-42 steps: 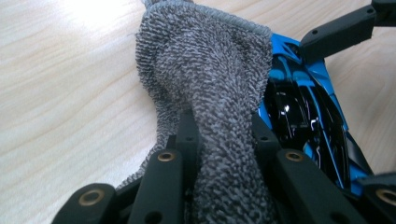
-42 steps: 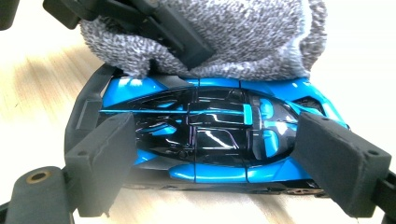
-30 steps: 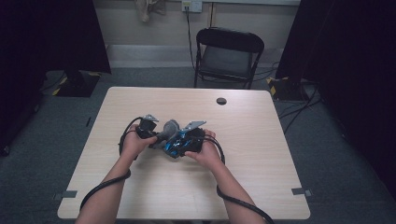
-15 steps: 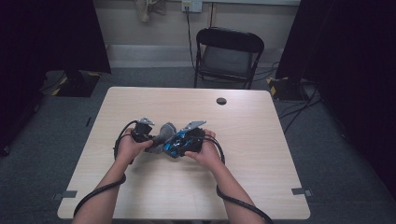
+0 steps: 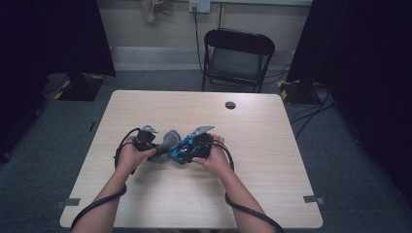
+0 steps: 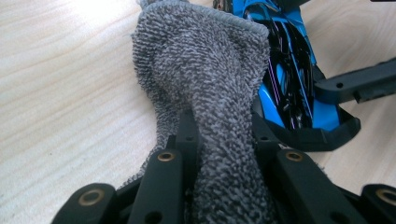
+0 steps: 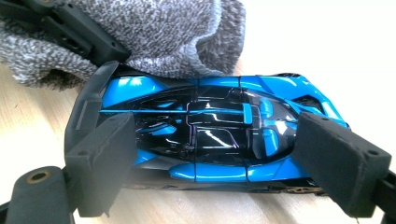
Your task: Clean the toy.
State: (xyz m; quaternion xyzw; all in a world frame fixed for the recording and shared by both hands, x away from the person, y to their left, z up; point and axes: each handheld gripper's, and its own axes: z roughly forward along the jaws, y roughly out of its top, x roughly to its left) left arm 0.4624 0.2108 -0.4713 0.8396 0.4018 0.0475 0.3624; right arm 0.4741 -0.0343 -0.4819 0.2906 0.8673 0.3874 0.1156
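Grey terry cloth [image 6: 205, 88] clamped in left gripper [image 6: 219, 140] rubs blue toy car [image 7: 205, 135], pinned end to end mid-bench [image 5: 272, 121] by right gripper [image 7: 215, 154]; hard wiping could twist car from the pads

This looks like a recording studio or lab set up for filming handwork rather than a home. A plain light-wood bench [image 5: 145, 111] stands alone on grey carpet [image 5: 63, 136], with black curtains [image 5: 53, 39] hung at both sides shutting off the surroundings. A black folding chair [image 5: 237, 58] stands behind the bench, near a bare wall with a power outlet [image 5: 199, 6] and a cord running down from it. Yellow-and-black tape [image 5: 286, 87] marks stand feet on the floor, and cables [image 5: 311, 114] trail across the carpet at the right.
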